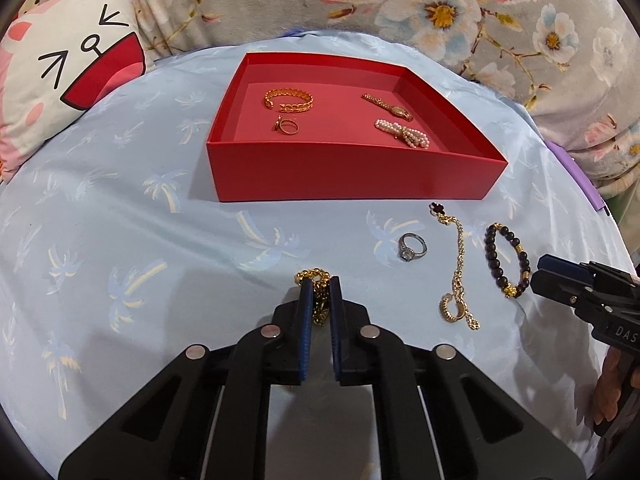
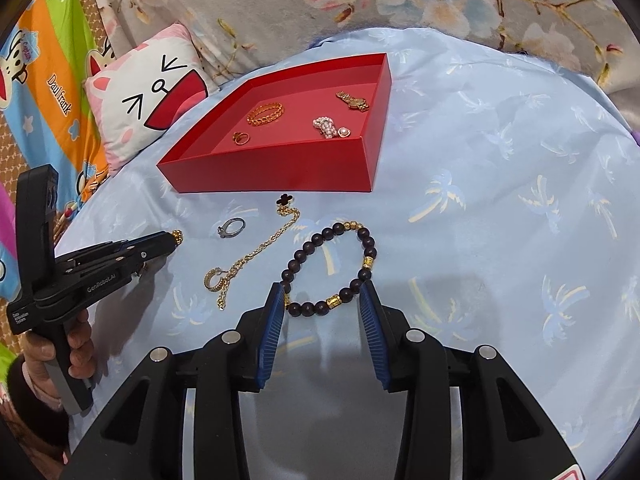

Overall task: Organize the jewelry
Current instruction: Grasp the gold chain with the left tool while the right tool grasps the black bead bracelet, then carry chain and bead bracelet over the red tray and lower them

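Note:
My left gripper (image 1: 320,284) is shut on a gold chain piece (image 1: 316,276) just above the blue cloth; it also shows in the right wrist view (image 2: 170,240). My right gripper (image 2: 323,290) is open, its fingers either side of the near arc of a dark bead bracelet (image 2: 362,236), also seen from the left wrist (image 1: 490,248). A silver ring (image 1: 412,247) and a gold chain with a black clover (image 1: 460,252) lie between them. The red tray (image 1: 352,176) holds a gold bracelet (image 1: 289,100), a gold ring (image 1: 286,126), a watch (image 1: 388,106) and a pearl piece (image 1: 402,133).
A light blue cloth with palm prints (image 1: 140,240) covers the surface. A cat-face pillow (image 1: 68,60) lies at the back left. A floral fabric (image 1: 440,4) rises behind the tray. A gold hoop earring (image 2: 212,280) lies at the chain's near end.

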A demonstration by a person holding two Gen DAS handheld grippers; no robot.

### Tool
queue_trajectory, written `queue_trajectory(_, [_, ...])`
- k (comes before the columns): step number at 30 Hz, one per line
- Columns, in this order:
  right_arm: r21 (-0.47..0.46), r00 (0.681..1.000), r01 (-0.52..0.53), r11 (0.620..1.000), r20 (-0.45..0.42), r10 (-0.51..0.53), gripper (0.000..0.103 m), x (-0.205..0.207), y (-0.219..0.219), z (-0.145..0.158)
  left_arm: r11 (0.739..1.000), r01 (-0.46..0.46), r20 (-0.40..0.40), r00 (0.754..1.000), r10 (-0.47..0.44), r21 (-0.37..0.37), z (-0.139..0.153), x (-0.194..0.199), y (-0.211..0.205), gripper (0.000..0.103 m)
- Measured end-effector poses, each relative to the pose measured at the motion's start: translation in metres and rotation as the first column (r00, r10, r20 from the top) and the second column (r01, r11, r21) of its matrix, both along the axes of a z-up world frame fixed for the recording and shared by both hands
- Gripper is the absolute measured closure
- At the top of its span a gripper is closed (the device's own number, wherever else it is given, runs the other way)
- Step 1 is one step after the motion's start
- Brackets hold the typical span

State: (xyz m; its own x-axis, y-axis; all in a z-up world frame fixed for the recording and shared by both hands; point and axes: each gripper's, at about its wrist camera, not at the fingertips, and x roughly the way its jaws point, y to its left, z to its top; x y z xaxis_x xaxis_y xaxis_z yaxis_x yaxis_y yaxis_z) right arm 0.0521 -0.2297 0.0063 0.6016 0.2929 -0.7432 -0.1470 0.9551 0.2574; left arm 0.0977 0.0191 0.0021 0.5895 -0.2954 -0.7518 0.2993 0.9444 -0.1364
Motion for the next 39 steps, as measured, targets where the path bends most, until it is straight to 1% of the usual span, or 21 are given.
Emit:
queue_trajectory(5, [-0.001,1.000,0.015,1.000,0.000,-0.015,0.064,0.003,-0.003,0.000,1.000,-0.004,0.011,1.000,0.004,-0.012,0.003,-0.003,0.002,0.098])
queue_trajectory(13, [-0.010,0.999,0.033,0.999,0.003,-0.033,0.064,0.011,-0.005,0.000,0.998,-0.015,0.053,0.998,0.018,-0.057,0.021,-0.006,0.011,0.098])
queue_trajectory(16, [-0.024,0.999,0.043,0.999,0.003,-0.043,0.064,0.016,-0.005,-0.001,0.998,-0.016,0.059,0.998,0.020,-0.061,0.023,-0.007,0.012,0.098])
queue_trajectory(19, [-0.034,0.998,0.058,0.998,-0.012,-0.058,0.068,0.020,-0.006,-0.005,0.998,-0.015,0.057,0.998,0.019,-0.064,0.023,-0.007,0.012,0.098])
queue_trajectory(21, [-0.046,0.998,0.058,0.997,-0.020,-0.059,0.076,0.023,-0.005,-0.008,0.998,-0.016,0.056,0.998,0.020,-0.063,0.023,-0.006,0.012,0.098])
queue_trajectory(22, [-0.053,0.998,0.056,0.997,-0.025,-0.058,0.078,0.024,-0.004,-0.009,0.998,-0.016,0.055,0.998,0.020,-0.064,0.022,-0.006,0.012,0.098])
queue_trajectory(24, [-0.085,0.998,0.058,0.995,-0.013,-0.060,0.086,0.026,-0.002,-0.010,0.998,-0.018,0.053,0.998,0.021,-0.064,0.022,-0.006,0.013,0.098])
queue_trajectory(27, [-0.121,0.998,0.059,0.991,-0.005,-0.060,0.094,0.027,0.001,-0.011,0.998,-0.020,0.047,0.999,0.023,-0.065,0.019,-0.006,0.014,0.098])
queue_trajectory(31, [-0.132,0.999,0.054,0.990,0.001,-0.054,0.096,0.027,0.001,-0.011,0.997,-0.026,0.045,0.999,0.029,-0.067,0.019,-0.005,0.017,0.098])
queue_trajectory(34, [-0.114,0.999,0.041,0.993,0.015,-0.039,0.096,0.026,0.001,-0.004,0.997,-0.027,0.045,0.999,0.030,-0.070,0.021,-0.004,0.020,0.098])
queue_trajectory(39, [-0.060,0.997,0.011,0.998,0.071,-0.006,0.096,0.025,-0.002,0.024,0.997,-0.008,0.058,0.998,0.012,-0.072,0.034,-0.004,0.021,0.098])
